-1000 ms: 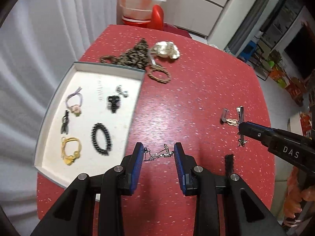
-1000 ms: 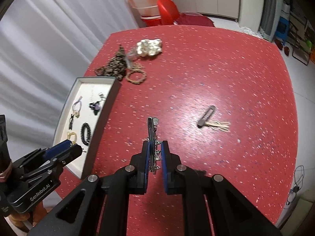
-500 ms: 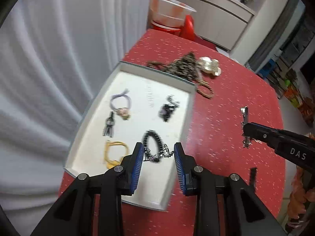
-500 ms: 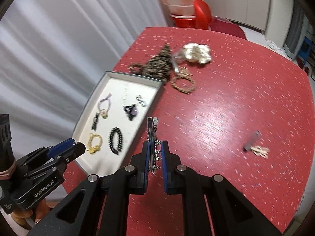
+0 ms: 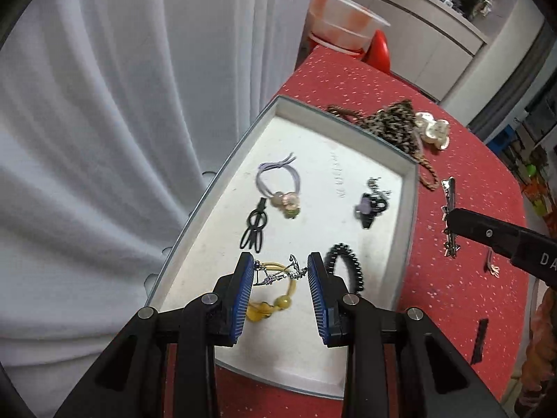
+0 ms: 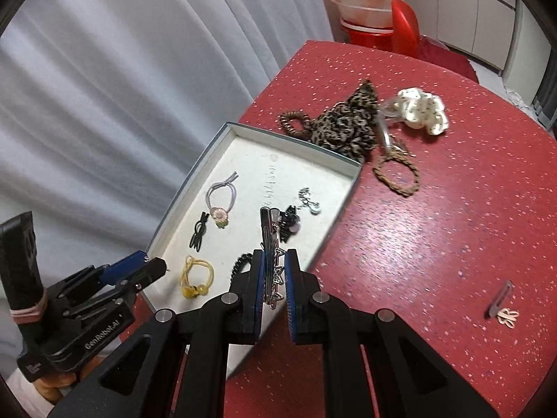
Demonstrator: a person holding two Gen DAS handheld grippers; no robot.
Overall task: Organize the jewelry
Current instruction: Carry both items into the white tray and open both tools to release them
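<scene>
Jewelry tray (image 5: pixel 222 188) sits on red speckled table (image 6: pixel 435 244), beside curtain (image 5: pixel 104 104).

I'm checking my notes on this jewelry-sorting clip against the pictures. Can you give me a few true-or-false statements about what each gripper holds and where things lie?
1. The left gripper holds a small silver chain piece between its fingers, over the white tray. True.
2. The right gripper is empty. False: it is shut on a silver star hair clip.
3. The leopard-print scrunchie lies inside the tray. False: it lies on the red table, beyond the tray's far edge.
4. A yellow hair tie lies in the tray. True.
5. A small clip with a pale bow lies on the table, outside the tray. True.
</scene>
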